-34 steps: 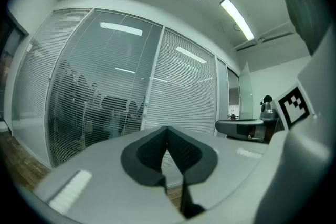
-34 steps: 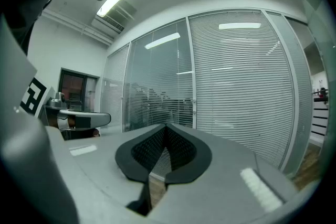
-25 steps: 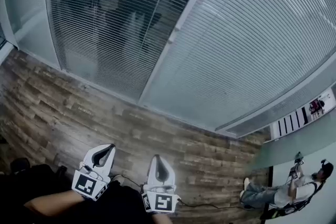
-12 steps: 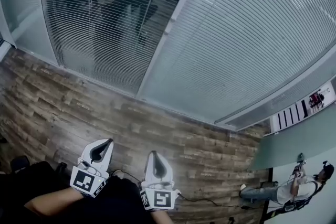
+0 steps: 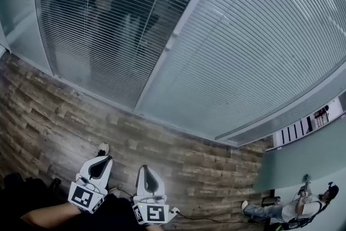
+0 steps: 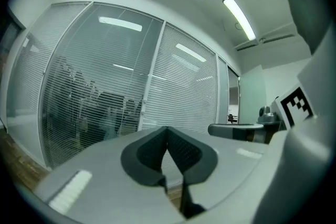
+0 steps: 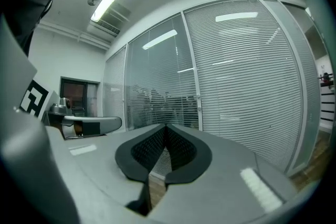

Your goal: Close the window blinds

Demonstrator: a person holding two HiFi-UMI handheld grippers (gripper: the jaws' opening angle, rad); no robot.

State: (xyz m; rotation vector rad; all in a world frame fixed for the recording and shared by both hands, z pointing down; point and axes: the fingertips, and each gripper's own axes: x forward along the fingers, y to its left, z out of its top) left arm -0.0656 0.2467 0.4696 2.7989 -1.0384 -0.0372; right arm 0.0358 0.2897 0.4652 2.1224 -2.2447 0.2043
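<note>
The window blinds hang behind a glass wall in the head view. The left panel's blinds (image 5: 97, 30) have slats tilted open, with dark figures showing through. The right panel's blinds (image 5: 254, 51) look pale and closed. A white mullion (image 5: 172, 40) divides them. My left gripper (image 5: 101, 159) and right gripper (image 5: 146, 169) sit low in the picture over the wood floor, well short of the glass. Each has its jaws together and nothing between them. The left gripper view shows its own left gripper (image 6: 168, 128) facing the blinds (image 6: 94, 107). The right gripper (image 7: 166, 126) likewise faces the blinds (image 7: 247, 86).
Wood plank floor (image 5: 65, 116) runs up to the glass wall. A dark cable (image 5: 200, 218) lies on it by the right gripper. A person (image 5: 292, 207) sits at the lower right, beside a pale wall (image 5: 303, 154). A small pale thing (image 5: 102, 147) lies near the left gripper's tip.
Both grippers have sunk lower and slid a little left in the head view. The glass wall sits slightly further off in the picture. The blinds look the same.
</note>
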